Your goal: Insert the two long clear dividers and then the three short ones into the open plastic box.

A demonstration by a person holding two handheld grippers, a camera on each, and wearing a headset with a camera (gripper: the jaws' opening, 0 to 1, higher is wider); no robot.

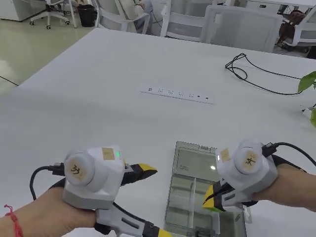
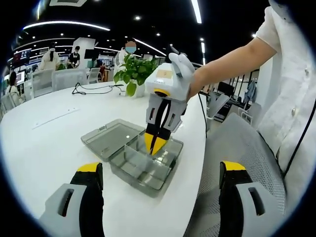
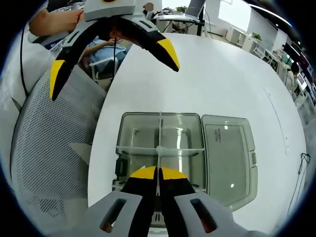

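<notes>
The open clear plastic box [image 1: 178,210] lies near the table's front edge, its lid [image 1: 195,160] flat on the far side. My right gripper [image 1: 211,197] is over the box base, shut on a thin clear divider [image 3: 159,131] that stands upright inside the box [image 3: 128,133]. A second clear divider [image 3: 182,148] crosses it. My left gripper [image 1: 157,201] hovers open to the left of the box with nothing between its jaws. The left gripper view has the right gripper [image 2: 157,143] reaching down into the box [image 2: 118,168].
A white power strip [image 1: 177,94] lies mid-table, with a black cable [image 1: 247,69] and a green plant [image 1: 308,81] at the far right. A grey mesh chair [image 3: 54,148] stands by the table's front edge. Office chairs line the far side.
</notes>
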